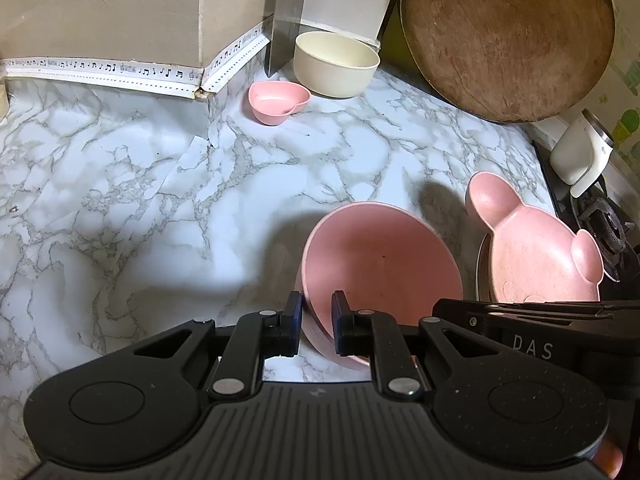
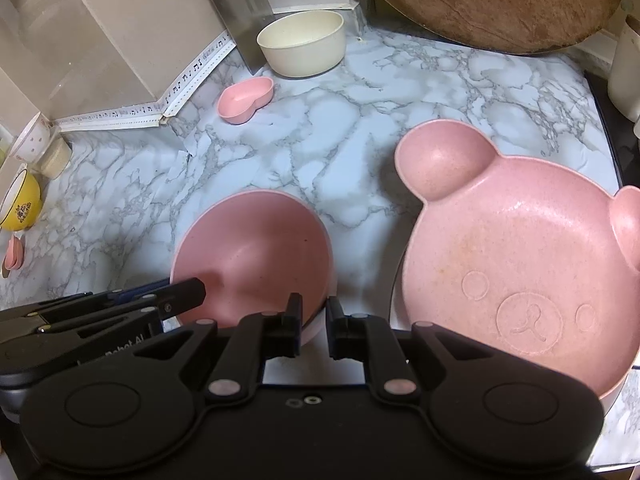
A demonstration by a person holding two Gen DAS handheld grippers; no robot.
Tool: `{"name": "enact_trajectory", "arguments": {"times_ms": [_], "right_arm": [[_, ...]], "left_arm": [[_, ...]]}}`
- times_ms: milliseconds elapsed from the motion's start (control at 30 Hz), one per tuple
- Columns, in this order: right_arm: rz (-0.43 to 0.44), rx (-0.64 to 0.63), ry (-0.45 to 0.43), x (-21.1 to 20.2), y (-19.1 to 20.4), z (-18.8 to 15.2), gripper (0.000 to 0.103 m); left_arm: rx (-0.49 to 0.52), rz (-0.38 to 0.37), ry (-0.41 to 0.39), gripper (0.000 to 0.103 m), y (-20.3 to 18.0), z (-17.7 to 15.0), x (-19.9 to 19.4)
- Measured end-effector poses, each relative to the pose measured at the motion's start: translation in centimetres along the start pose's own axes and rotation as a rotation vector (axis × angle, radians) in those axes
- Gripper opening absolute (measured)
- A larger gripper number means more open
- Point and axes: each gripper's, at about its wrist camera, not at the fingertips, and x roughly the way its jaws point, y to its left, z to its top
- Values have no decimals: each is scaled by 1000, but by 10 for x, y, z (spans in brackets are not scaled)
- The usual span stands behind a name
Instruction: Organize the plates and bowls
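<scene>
Left claw (image 1: 316,322): its 2 jaws pinch the near rim of the pink round bowl (image 1: 380,264), 1 jaw inside the rim and 1 outside; a rim grip suits a wall this thin.
Right claw (image 2: 311,326): jaws a little apart at the same bowl's near right rim (image 2: 256,256); whether they actually clamp it I cannot tell from either view.
Pink round bowl: tilted, mouth turned toward the cameras, near the front edge of the counter (image 1: 120,200); the tilt looks like the result of a rim grip, probably mid-lift.
Bear-shaped plate (image 2: 516,272): just right of the bowl, near the counter's right edge, resting on a paler plate whose rim shows beneath its left side; likely the stack being built.
Cream bowl (image 1: 336,64): upright at the counter's back edge, against the wall.
Heart-shaped dish (image 1: 278,102): just in front of the cream bowl, apart from it.
Wooden board (image 1: 508,36): leaning in the back right corner, out of the working space.
Yellow bowl (image 2: 20,204): at the counter's far left edge, tipped on its side.
Likely step: carrying the pink bowl to a group of like pieces.
Risk: a rim-held bowl may swing or slip.
</scene>
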Motion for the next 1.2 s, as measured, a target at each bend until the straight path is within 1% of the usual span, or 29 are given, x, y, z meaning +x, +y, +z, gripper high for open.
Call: {"name": "enact_trajectory", "arguments": {"times_ms": [433, 733, 1033, 1200], "right_arm": [[12, 15, 10, 1, -1, 2, 14], [7, 22, 6, -1, -1, 1, 20], [18, 27, -7, -7, -3, 0, 24], [31, 18, -17, -12, 0, -1, 29]], "left_arm": [[-1, -3, 3, 15, 3, 0, 2], [-26, -26, 10, 15, 6, 3, 1], [-23, -38, -21, 15, 8, 5, -6], [-16, -38, -39, 15, 7, 5, -12]]}}
